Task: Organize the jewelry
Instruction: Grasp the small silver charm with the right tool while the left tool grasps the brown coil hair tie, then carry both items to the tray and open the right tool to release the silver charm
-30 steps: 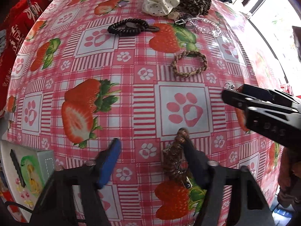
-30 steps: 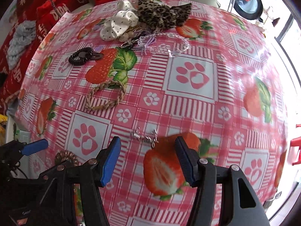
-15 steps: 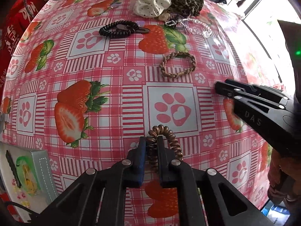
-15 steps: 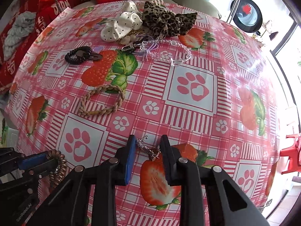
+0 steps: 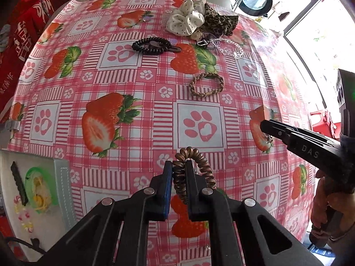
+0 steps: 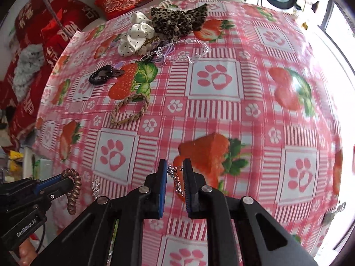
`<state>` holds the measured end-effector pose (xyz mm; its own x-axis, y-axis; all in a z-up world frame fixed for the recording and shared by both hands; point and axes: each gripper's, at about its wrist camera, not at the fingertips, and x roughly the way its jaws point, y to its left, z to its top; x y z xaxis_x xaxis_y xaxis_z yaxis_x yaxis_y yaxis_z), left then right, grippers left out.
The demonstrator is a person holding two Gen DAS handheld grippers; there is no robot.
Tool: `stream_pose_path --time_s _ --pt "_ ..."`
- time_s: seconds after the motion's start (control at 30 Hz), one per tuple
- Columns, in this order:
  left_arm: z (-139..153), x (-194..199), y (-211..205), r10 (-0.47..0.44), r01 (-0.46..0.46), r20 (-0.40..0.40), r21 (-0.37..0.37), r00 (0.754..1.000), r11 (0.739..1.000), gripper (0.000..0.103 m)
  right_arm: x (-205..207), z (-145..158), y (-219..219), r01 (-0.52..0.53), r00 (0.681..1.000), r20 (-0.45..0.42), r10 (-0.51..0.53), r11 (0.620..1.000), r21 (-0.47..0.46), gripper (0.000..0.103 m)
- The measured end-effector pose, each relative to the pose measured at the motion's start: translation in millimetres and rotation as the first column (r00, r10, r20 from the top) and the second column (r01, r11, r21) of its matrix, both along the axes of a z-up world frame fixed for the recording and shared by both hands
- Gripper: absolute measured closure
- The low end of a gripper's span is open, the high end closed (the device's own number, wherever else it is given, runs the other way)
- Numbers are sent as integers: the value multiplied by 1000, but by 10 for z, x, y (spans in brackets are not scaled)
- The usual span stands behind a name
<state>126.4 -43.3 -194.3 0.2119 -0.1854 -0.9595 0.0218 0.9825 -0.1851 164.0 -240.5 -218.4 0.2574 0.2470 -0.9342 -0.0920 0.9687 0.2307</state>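
The left hand-held gripper (image 5: 178, 166) is clamped narrow on a brown coil hair tie (image 5: 199, 161), pinching one side of the loop so the rest hangs free beside the fingers. From the right wrist view the coil dangles clear of the bench (image 6: 221, 119), which suggests it is being carried off rather than nudged along the cloth. The right hand-held gripper (image 6: 175, 166) is closed on a small silver earring (image 6: 175, 177), gripped near its top so the chain part trails down between the pads. A second silver piece (image 6: 95, 187) lies on the cloth between the two grippers, probably the pair's mate, left for a later pick.

Further back, apart from both grippers, lie a braided band (image 5: 206, 84), a black coil tie (image 5: 152, 45), a clear bead bracelet (image 5: 228, 46) and two scrunchies, white (image 5: 185, 21) and leopard (image 5: 219, 23).

A tray (image 5: 33, 188) at the near left edge already holds small pieces; it looks the likely place for both items.
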Motion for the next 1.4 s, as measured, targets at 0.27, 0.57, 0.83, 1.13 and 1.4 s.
stream_pose_path --time_s 0.27,0.57,0.83,1.13,1.4 --pt "79 -199 129 23 -23 10 1 1000 1000 86 -237 78 -47 35 999 -21 -34 999 31 88" --pt "152 -529 392 32 -32 20 -8 999 999 86 -526 125 176 28 999 -41 -27 999 26 88" --pt "214 -788 684 29 -29 28 -20 999 999 86 -806 162 515 19 998 -52 -18 1000 23 88" --pt "339 -1072 1110 49 -48 47 -26 998 999 86 -1043 280 960 1 999 -46 0 1000 19 88" --pt "360 -1425 1693 154 -154 41 -15 987 988 86 -1143 439 1483 -68 997 -30 69 997 47 88"
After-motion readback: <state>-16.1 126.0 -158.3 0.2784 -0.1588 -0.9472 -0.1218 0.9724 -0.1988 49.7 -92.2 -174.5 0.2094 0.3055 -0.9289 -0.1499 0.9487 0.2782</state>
